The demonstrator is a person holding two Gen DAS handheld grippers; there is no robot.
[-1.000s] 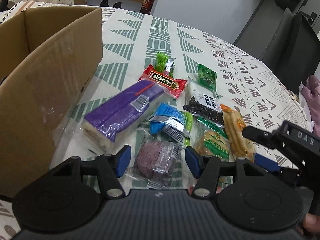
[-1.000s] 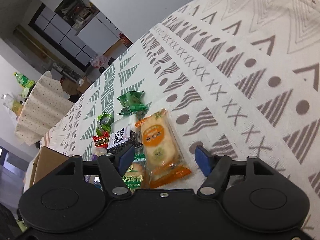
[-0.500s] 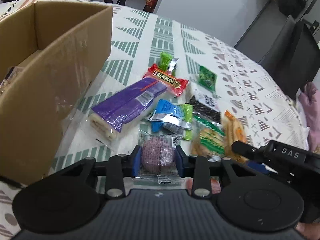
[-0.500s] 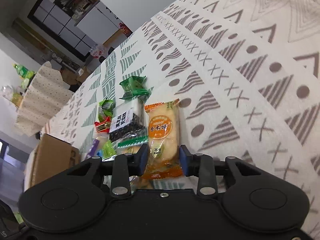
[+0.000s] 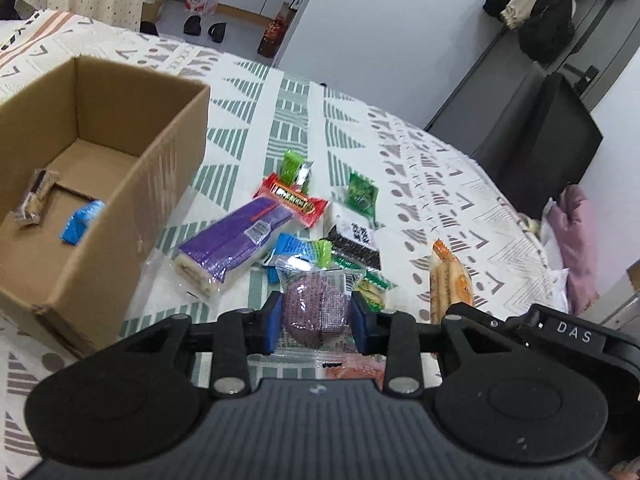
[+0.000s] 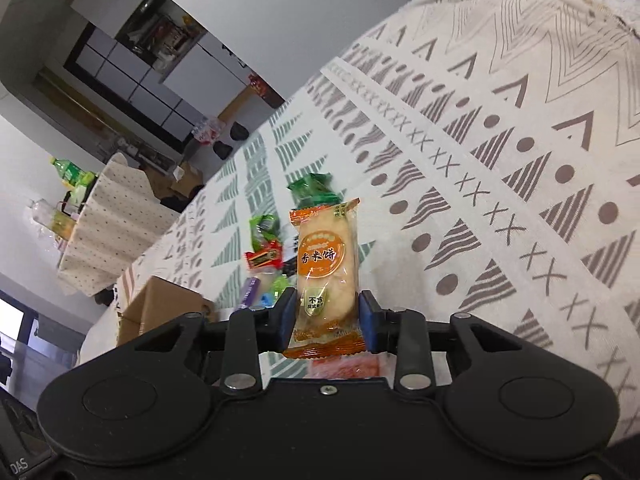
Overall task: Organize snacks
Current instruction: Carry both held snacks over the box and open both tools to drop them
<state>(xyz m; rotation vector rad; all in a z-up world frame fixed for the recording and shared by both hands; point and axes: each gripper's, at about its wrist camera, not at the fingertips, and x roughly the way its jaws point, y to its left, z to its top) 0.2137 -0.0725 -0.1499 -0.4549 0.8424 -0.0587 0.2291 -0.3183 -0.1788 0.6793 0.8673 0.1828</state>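
Tablecloth behind, right claw clamps 香米饼 packet.

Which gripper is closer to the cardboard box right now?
Left. The left gripper, shut on the purple snack, is just right of the cardboard box. The right gripper, shut on the orange rice cracker, is farther right.
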